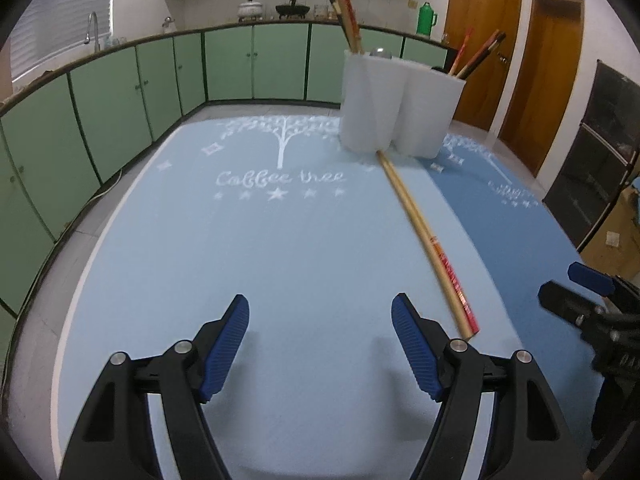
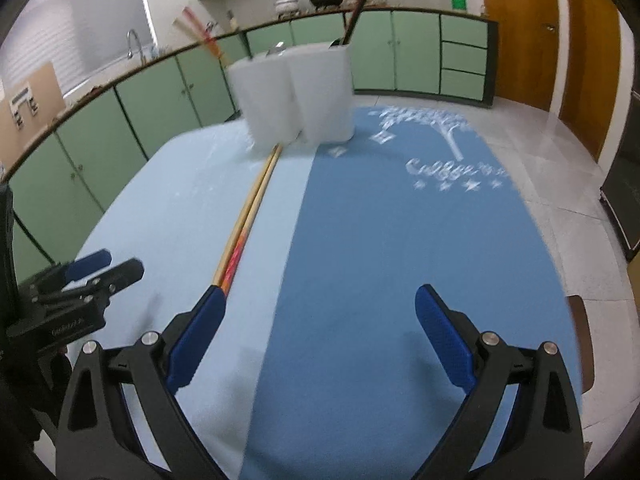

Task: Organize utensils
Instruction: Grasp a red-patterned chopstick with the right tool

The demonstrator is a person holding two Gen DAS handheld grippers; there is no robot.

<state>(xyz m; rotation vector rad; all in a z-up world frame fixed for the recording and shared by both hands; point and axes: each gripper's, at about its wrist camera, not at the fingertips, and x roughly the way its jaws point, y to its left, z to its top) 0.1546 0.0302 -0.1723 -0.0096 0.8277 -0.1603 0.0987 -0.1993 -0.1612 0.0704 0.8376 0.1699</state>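
A pair of wooden chopsticks with red-printed ends (image 1: 424, 236) lies on the light blue mat (image 1: 240, 260), running from the white holder toward me. The white multi-compartment utensil holder (image 1: 400, 100) stands at the far end with more chopsticks upright in it. My left gripper (image 1: 320, 304) hovers low over the mat, open and empty, with the chopsticks just right of its right finger. My right gripper (image 2: 320, 294) is open and empty over the dark blue mat (image 2: 400, 240). Its left fingertip covers the near end of the chopsticks (image 2: 248, 216). The holder (image 2: 296, 96) stands ahead.
Each gripper shows in the other's view: the right gripper (image 1: 576, 288), the left gripper (image 2: 108, 266). Green cabinets (image 1: 160, 80) with a counter, sink tap and pots ring the room. Wooden doors (image 1: 552, 80) stand at the right. The table edge (image 1: 80, 280) drops off left.
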